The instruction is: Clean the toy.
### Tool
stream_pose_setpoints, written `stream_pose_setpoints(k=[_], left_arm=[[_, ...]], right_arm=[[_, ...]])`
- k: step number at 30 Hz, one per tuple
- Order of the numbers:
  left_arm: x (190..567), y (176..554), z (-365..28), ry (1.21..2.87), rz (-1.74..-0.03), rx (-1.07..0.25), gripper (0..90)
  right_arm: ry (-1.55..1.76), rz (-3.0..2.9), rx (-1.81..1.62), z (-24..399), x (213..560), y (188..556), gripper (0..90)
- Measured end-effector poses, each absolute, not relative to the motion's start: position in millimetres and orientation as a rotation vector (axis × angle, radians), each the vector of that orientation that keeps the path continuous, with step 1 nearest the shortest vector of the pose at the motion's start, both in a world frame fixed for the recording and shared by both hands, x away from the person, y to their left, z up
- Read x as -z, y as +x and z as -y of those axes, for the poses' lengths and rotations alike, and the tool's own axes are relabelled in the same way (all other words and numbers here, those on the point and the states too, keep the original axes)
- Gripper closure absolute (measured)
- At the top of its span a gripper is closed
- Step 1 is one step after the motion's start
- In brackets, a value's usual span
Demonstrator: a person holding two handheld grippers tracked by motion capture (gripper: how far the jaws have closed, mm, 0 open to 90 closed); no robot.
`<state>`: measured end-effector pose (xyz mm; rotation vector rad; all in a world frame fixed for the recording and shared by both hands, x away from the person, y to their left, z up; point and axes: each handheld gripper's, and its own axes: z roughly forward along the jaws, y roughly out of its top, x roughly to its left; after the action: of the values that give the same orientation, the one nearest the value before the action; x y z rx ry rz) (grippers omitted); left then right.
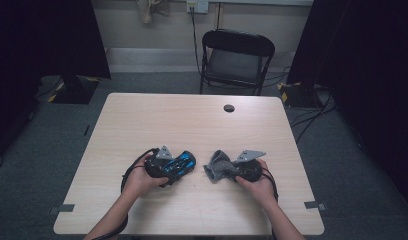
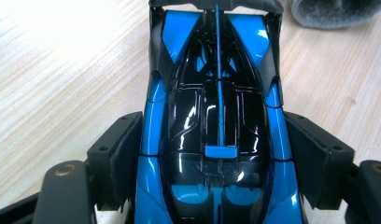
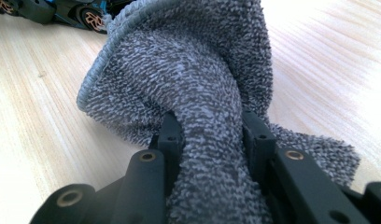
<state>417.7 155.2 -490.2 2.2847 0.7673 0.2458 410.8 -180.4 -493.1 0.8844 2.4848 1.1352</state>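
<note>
**Two hand-held grippers at a toy car and a cloth near the table's front edge**

While both of the person's hands rest low over the wooden table (image 1: 142,120), each gripper has one thing between its jaws. The left gripper (image 1: 179,167) straddles a blue-and-black toy car (image 2: 216,116); in the left gripper view the two black pads (image 2: 121,154) stand on either side of the car's body, the left one at its flank and the right one close beside it, and whether they press on the car cannot be told. The car lies left of the middle of the table, close to the front edge, with its far end pointing toward the cloth.

The right gripper (image 1: 227,172) is clenched on a grey terry cloth (image 3: 188,70): in the right gripper view the cloth is squeezed into a narrow neck between the jaws and billows out above them, with a stitched hem along its upper left border. The cloth sits right of the middle, near the front edge, just beside the car but apart from it. A dark round hole (image 1: 229,108) marks the table near its far edge, and a black folding chair (image 1: 235,60) stands behind that edge.
</note>
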Motion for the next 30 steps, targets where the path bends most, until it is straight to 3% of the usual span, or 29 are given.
stream_pose_setpoints(k=[27, 30], left_arm=[[488.9, 414.2, -155.7, 2.293, -0.788, -0.245, 25.1], [487.7, 416.2, -150.0, 2.301, -0.732, -0.291, 20.7]], right_arm=[[0.891, -2.471, -1.164, 182.3, 495.2, 409.9, 65.6], [0.89, -2.471, -1.166, 182.4, 495.3, 409.9, 65.4]])
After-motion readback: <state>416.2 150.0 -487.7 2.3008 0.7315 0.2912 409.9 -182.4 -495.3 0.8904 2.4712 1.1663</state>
